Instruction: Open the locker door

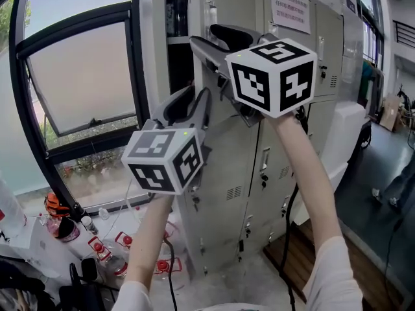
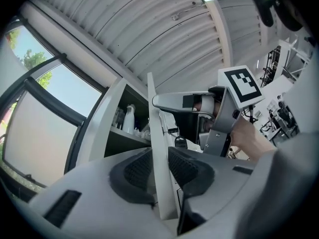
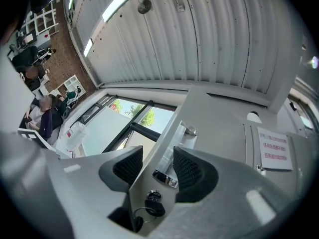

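Observation:
A bank of grey metal lockers (image 1: 285,148) stands in front of me, and an upper locker door (image 2: 157,148) is swung out, showing a dark shelf inside. In the left gripper view the door's thin edge runs between the two ribbed pads (image 2: 137,171), and both press on it; my left gripper (image 1: 191,109) holds the door low down. My right gripper (image 1: 217,41) grips the same door (image 3: 164,146) higher up, beside its chrome handle (image 3: 166,177) and the key (image 3: 152,204) in the lock. Its pads (image 3: 187,168) close on the plate.
A big black-framed window (image 1: 84,76) is to the left. A white bottle (image 2: 128,118) stands on the open locker's shelf. Bottles with red caps (image 1: 97,246) and cables lie low at the left. A paper notice (image 1: 290,8) hangs on a neighbouring door. People (image 3: 42,113) sit far off.

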